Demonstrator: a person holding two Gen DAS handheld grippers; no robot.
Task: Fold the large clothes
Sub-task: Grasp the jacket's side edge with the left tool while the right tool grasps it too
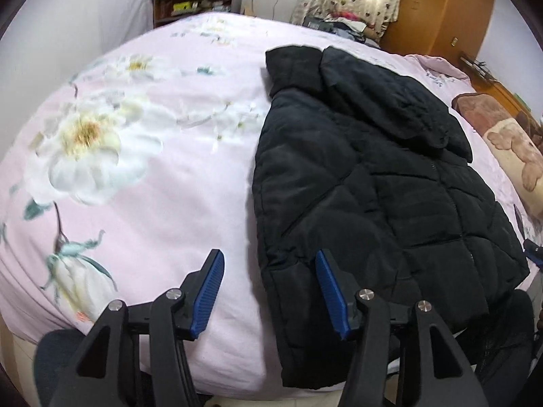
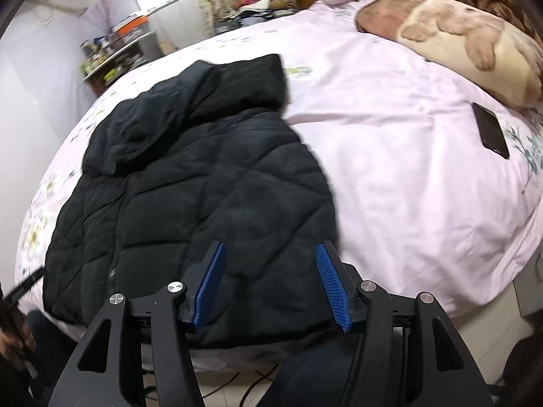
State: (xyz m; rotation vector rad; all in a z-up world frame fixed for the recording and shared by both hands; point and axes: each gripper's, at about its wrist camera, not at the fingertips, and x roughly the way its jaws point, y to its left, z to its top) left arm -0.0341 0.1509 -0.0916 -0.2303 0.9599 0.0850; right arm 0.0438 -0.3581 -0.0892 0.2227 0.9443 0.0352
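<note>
A black quilted jacket (image 1: 380, 183) lies flat on a pink flowered bedspread (image 1: 152, 176), hood toward the far side, hem at the near bed edge. My left gripper (image 1: 269, 261) hovers open over the jacket's near left corner, one blue pad over the sheet, the other over the hem. Nothing sits between its pads. From the right wrist the same jacket (image 2: 203, 186) fills the left half of the bed. My right gripper (image 2: 269, 254) hangs open above the jacket's near right corner, pads apart and free of the fabric.
A dark phone (image 2: 492, 130) lies on the sheet (image 2: 390, 169) at right, near a brown and cream plush blanket (image 2: 451, 30). Cluttered shelves (image 1: 193, 3) and a wooden wardrobe (image 1: 441, 6) stand beyond the bed. A hand (image 2: 13, 342) shows at the lower left.
</note>
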